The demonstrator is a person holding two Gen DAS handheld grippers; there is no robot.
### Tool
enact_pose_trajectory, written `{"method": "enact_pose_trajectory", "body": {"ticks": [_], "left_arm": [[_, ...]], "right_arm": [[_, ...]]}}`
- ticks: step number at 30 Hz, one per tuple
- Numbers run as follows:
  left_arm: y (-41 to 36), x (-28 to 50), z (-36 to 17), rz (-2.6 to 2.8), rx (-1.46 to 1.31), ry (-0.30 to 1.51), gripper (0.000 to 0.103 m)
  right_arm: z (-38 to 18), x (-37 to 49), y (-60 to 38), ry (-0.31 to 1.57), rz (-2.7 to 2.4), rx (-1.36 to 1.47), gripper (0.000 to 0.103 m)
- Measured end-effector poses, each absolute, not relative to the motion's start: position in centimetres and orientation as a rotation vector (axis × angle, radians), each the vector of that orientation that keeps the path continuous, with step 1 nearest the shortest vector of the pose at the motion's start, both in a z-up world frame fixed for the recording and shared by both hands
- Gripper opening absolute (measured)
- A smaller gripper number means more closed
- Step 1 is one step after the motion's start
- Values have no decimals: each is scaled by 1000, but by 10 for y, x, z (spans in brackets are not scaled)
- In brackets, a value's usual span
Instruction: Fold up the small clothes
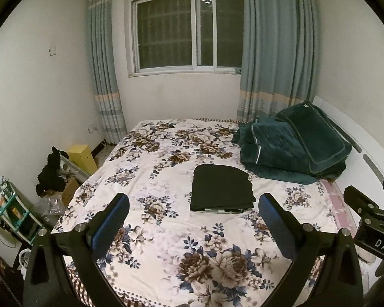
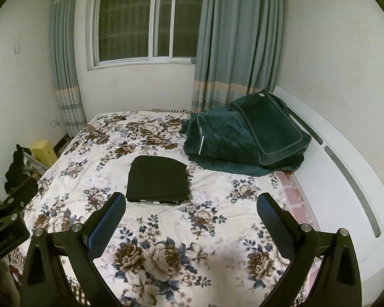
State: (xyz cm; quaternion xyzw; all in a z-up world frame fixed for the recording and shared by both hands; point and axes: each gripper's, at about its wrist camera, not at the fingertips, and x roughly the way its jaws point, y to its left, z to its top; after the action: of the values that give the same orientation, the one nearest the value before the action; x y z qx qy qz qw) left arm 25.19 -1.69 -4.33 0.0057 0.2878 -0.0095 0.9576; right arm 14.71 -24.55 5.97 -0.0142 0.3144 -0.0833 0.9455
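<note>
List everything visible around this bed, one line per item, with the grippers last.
Folded garment: one, black, flat on the middle of the bed.
Bedspread: one, white with brown and blue flowers, covering the bed.
Quilt pile: one, dark green, far right corner of the bed.
Pillow: one, dark green, leaning on top of the quilt pile.
Headboard: one, white, along the bed's right side.
Curtains: two, grey-blue with pale bands, either side of the window.
Window: one, white frame, dark outside.
Box: one, yellow, on the floor left of the bed.
Dark clothing: one heap, black, left of the bed.
Left gripper: black with blue pads, jaws wide apart, empty.
Right gripper: same, jaws wide apart, empty.
</note>
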Motion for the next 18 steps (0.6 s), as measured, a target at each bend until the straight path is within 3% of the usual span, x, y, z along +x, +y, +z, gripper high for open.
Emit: {"method": "enact_pose_trajectory", "body": {"ticks": [18], "left_arm": [[-13, 250, -30, -35, 8, 565, 103]], "right_arm": [[59, 147, -246, 640, -165, -30, 103]]}}
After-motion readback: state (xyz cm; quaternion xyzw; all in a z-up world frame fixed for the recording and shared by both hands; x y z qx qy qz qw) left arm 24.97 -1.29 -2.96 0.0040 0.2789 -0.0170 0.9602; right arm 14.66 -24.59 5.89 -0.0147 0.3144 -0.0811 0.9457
